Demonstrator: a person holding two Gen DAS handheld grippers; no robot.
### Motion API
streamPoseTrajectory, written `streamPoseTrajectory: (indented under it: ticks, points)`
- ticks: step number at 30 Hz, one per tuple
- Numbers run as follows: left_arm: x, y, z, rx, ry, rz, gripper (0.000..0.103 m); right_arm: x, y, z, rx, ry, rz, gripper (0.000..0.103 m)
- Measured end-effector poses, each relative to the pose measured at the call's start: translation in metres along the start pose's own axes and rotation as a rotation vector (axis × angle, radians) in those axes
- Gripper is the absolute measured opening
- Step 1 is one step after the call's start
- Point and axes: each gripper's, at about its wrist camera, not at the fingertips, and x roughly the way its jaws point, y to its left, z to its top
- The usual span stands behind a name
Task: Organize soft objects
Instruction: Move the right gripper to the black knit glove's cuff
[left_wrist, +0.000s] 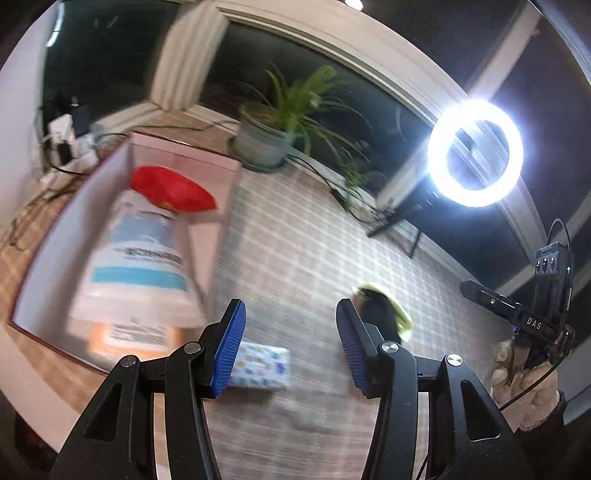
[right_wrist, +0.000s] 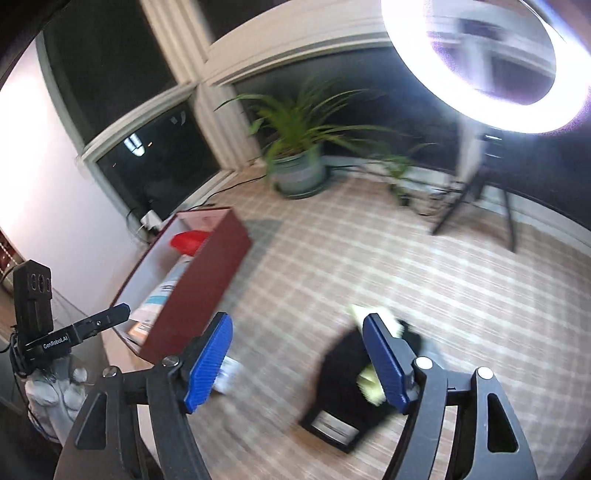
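Note:
An open box (left_wrist: 55, 236) with maroon outside and white inside stands on the checked mat. In it lie a red pouch (left_wrist: 171, 190), a white-and-blue pack (left_wrist: 142, 258) and an orange pack (left_wrist: 136, 338). My left gripper (left_wrist: 291, 347) is open above the mat, right of the box, with nothing between its pads. A small patterned packet (left_wrist: 260, 365) lies on the mat below it. A black-and-yellow packet (left_wrist: 384, 314) lies beyond its right finger. My right gripper (right_wrist: 299, 363) is open and empty, and the black-and-yellow packet (right_wrist: 343, 384) lies on the mat under its right finger. The box (right_wrist: 199, 280) is to its left.
A potted plant (left_wrist: 266, 140) stands by the dark window wall behind the box. A ring light (left_wrist: 476, 153) on a tripod stands at the right. Cables and a power strip (left_wrist: 62, 147) lie left of the box. A gloved hand (left_wrist: 524, 380) holds the other gripper.

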Motion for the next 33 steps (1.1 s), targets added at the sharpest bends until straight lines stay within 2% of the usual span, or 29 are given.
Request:
streamPoseTrajectory:
  ticks: [6,12,20,23,29,33]
  points:
    - [0.032,-0.032,-0.02,0.023,0.072,-0.049,0.05,-0.032,-0.056,-0.033,0.104,-0.008,-0.024,0.073]
    - [0.072,-0.063,-0.041,0.053,0.165,-0.078,0.05,-0.022,-0.1,-0.074,0.214,0.071,-0.014,0.073]
    - [0.118,-0.082,-0.065,0.073,0.288,-0.112,0.05,0.011,-0.123,-0.111,0.32,0.14,0.042,0.072]
    - [0.133,-0.085,-0.069,0.072,0.325,-0.126,0.05,0.028,-0.127,-0.116,0.364,0.157,0.096,0.063]
    - [0.157,-0.089,-0.074,0.074,0.385,-0.157,0.05,0.061,-0.13,-0.121,0.443,0.205,0.164,0.054]
    - [0.17,-0.091,-0.075,0.079,0.407,-0.163,0.05,0.073,-0.134,-0.123,0.495,0.219,0.194,0.052]
